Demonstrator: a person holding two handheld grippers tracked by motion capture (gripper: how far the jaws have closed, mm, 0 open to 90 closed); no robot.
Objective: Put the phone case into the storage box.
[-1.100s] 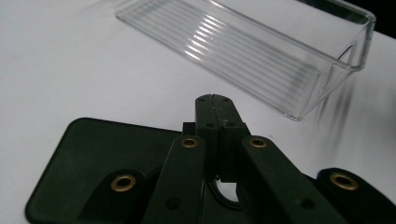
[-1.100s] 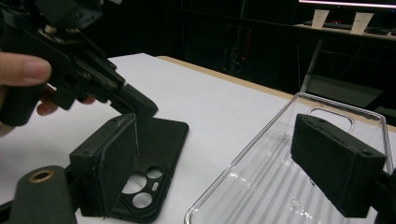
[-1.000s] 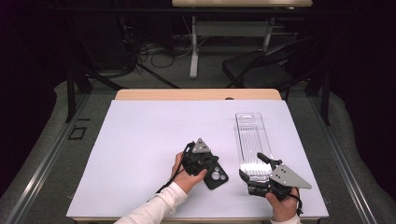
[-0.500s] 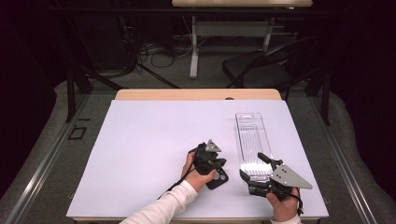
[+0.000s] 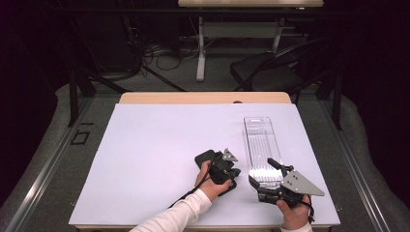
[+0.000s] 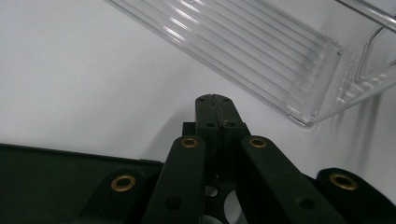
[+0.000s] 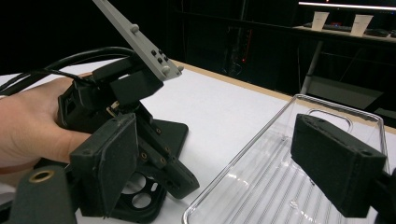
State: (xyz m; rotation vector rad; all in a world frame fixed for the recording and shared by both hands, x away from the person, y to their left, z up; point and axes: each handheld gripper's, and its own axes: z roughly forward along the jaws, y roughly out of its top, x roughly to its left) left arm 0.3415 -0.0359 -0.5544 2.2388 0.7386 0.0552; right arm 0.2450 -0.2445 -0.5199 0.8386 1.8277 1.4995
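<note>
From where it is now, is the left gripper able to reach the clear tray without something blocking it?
Probably yes. The left gripper, jaws shut, sits just beside the clear tray, with only bare white table between them.

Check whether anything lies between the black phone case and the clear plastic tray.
Nothing visible does. Bare white table separates the black phone case from the clear ribbed plastic tray. The shut left gripper rests over the case; the right gripper straddles the tray's near end, jaws wide.
</note>
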